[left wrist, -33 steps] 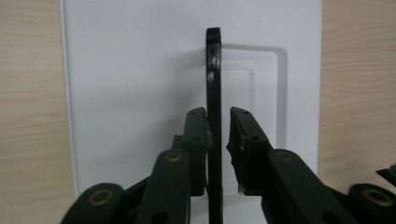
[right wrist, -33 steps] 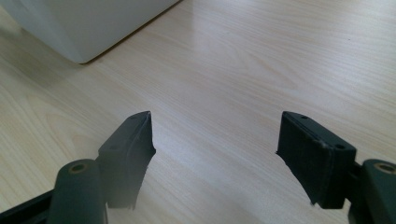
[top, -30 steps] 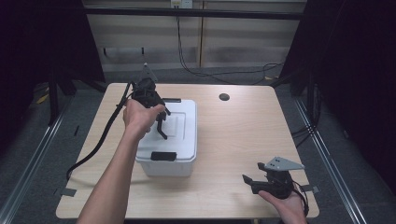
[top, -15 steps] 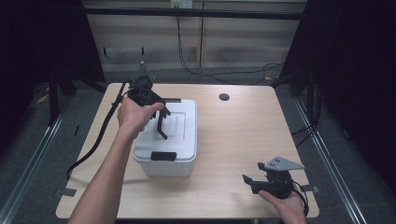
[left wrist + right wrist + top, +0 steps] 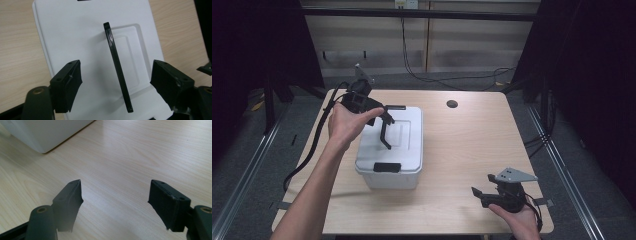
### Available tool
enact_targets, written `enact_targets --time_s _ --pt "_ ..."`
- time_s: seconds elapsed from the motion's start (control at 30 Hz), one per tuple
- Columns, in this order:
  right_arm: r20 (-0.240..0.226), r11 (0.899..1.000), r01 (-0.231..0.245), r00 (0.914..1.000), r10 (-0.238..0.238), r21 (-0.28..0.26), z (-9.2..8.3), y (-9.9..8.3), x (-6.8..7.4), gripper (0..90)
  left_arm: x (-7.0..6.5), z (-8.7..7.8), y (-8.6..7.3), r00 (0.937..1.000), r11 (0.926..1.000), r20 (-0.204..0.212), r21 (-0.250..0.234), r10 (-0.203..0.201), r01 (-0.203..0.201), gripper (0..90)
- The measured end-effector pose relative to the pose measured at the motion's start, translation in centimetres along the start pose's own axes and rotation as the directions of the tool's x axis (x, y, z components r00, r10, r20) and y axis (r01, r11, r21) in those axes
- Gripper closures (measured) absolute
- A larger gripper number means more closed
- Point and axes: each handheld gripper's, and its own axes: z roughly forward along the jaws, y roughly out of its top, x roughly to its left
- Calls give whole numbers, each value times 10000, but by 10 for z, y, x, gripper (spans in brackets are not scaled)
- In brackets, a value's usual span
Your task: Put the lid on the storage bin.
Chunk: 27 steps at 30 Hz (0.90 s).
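Storage box (image 5: 392, 145): white body and lid, with a black handle (image 5: 117, 67) and a black latch (image 5: 387, 167). Table (image 5: 472, 150): light wood grain, one dark round hole (image 5: 452, 104). Left gripper (image 5: 116, 82) and right gripper (image 5: 116, 202): black, the right one with a grey plate (image 5: 512, 175)

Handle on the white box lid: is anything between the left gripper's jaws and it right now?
Nothing visible. The black handle stands raised off the lid between the left gripper jaws, which have just been opening and stand clear of it on both sides.
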Motion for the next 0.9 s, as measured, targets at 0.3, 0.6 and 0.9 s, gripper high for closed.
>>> enact_targets --time_s 0.3,0.6,0.9 --pt "7 10000 -23 10000 23 13 0 0 0 264 8 -17 -11 9921 9920 317 -389 1216 -1203 197" --pt "31 10000 -7 10000 7 -12 0 0 0 264 31 -38 -32 9735 9672 728 -1514 2166 -2038 162" --pt "60 10000 -43 10000 43 -19 0 0 0 264 50 -48 -53 9663 9483 209 -1991 2564 -2473 162"
